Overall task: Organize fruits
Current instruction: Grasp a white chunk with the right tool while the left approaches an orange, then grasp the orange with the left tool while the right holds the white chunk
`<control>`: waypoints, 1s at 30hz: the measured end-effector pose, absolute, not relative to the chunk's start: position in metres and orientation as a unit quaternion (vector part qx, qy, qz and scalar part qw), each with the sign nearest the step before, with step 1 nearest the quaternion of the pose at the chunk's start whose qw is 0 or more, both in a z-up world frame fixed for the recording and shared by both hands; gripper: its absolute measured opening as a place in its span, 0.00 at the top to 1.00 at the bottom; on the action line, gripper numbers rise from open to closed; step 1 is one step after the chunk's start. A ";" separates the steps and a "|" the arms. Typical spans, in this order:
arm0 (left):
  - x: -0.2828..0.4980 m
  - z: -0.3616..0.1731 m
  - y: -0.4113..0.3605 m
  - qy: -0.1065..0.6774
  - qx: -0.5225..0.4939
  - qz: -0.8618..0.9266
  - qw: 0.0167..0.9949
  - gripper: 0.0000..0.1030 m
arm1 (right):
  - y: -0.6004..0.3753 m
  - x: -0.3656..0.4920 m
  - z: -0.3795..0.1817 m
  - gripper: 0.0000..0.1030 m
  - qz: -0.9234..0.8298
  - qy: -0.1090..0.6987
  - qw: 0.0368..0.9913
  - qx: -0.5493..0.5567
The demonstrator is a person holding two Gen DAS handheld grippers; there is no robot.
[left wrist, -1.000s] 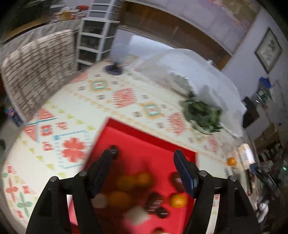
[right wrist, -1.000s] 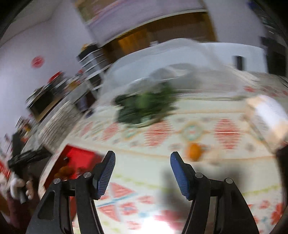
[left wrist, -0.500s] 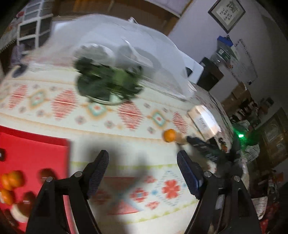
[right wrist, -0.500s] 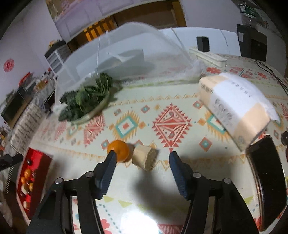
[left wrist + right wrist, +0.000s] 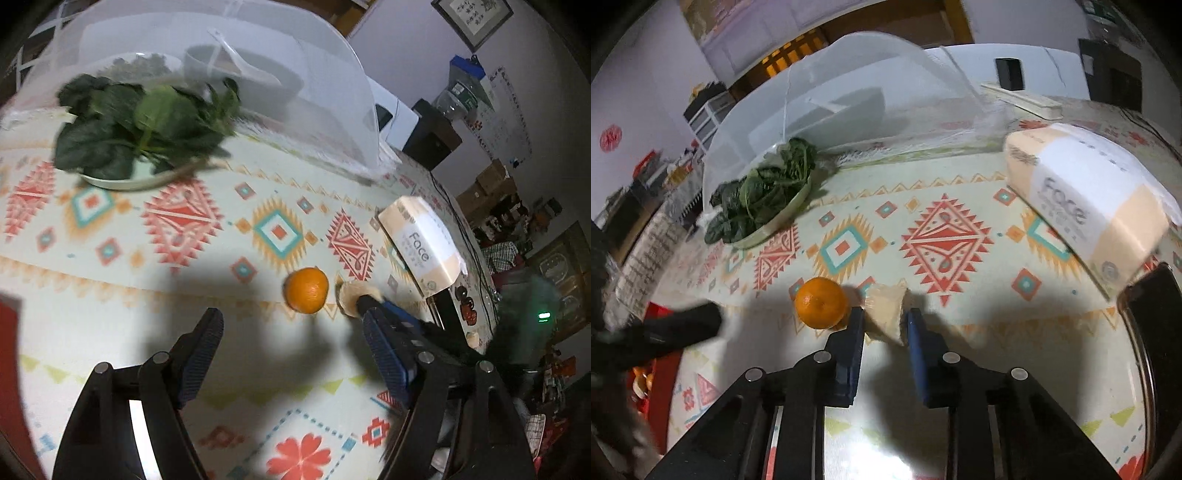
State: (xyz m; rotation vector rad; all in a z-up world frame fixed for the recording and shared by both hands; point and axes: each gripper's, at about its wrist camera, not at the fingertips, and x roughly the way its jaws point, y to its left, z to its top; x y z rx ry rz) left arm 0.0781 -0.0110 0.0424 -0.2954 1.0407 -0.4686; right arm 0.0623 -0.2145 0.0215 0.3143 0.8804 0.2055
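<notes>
In the left wrist view, our left gripper (image 5: 291,354) has its fingers wide apart with nothing between them. The orange (image 5: 306,290) sits on the worktop (image 5: 110,325) just past them, to the right. To pick it well, we should line the fingers up on both sides of it before we squeeze.

In the right wrist view, our right gripper (image 5: 886,326) has its fingers clamped on the tan chunk (image 5: 888,308), just right of the orange (image 5: 822,302). We should lift it slowly and straight up, so we do not bump the orange. The red tray (image 5: 661,373) waits at the near left.
</notes>
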 end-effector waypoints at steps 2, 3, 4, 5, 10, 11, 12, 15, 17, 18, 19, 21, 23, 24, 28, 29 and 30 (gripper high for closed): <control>0.080 0.038 -0.022 0.490 -0.130 -0.225 0.832 0.25 | -0.225 0.059 0.025 0.78 0.094 0.416 0.889 0.169; 0.082 0.035 -0.027 0.489 -0.125 -0.227 0.833 0.25 | -0.231 0.057 0.028 0.78 0.090 0.411 0.890 0.178; 0.083 0.033 -0.034 0.488 -0.117 -0.231 0.833 0.25 | -0.237 0.055 0.029 0.78 0.087 0.406 0.890 0.188; 0.084 0.032 -0.039 0.488 -0.110 -0.233 0.834 0.25 | -0.240 0.054 0.030 0.78 0.086 0.404 0.890 0.196; 0.088 0.023 -0.067 0.478 -0.040 -0.230 0.847 0.40 | -0.248 0.056 0.027 0.78 0.084 0.408 0.884 0.213; 0.088 0.022 -0.070 0.478 -0.028 -0.227 0.848 0.49 | -0.247 0.058 0.026 0.78 0.085 0.411 0.882 0.213; 0.087 0.020 -0.071 0.479 -0.017 -0.222 0.849 0.64 | -0.247 0.058 0.024 0.78 0.086 0.413 0.882 0.211; 0.084 0.017 -0.068 0.483 -0.015 -0.220 0.847 0.72 | -0.243 0.061 0.021 0.75 0.101 0.417 0.879 0.208; 0.080 0.018 -0.063 0.484 -0.020 -0.213 0.849 0.72 | -0.236 0.064 0.018 0.74 0.106 0.423 0.878 0.197; 0.076 0.020 -0.060 0.482 -0.024 -0.212 0.850 0.72 | -0.235 0.063 0.017 0.73 0.106 0.424 0.878 0.193; 0.073 0.023 -0.057 0.479 -0.027 -0.212 0.851 0.72 | -0.232 0.064 0.016 0.71 0.105 0.425 0.879 0.187; 0.064 0.030 -0.051 0.471 -0.032 -0.213 0.856 0.72 | -0.229 0.064 0.014 0.71 0.101 0.427 0.881 0.176; 0.053 0.041 -0.039 0.460 -0.047 -0.214 0.861 0.72 | -0.229 0.064 0.013 0.72 0.099 0.428 0.882 0.171; 0.047 0.046 -0.034 0.456 -0.055 -0.215 0.862 0.75 | -0.229 0.064 0.013 0.73 0.097 0.428 0.883 0.168; 0.019 0.071 0.009 0.427 -0.097 -0.213 0.874 0.79 | -0.225 0.062 0.015 0.73 0.089 0.425 0.888 0.154; 0.011 0.077 0.021 0.418 -0.105 -0.208 0.878 0.79 | -0.225 0.062 0.015 0.73 0.088 0.423 0.889 0.154; 0.002 0.084 0.037 0.406 -0.113 -0.201 0.884 0.79 | -0.224 0.061 0.015 0.74 0.089 0.422 0.889 0.154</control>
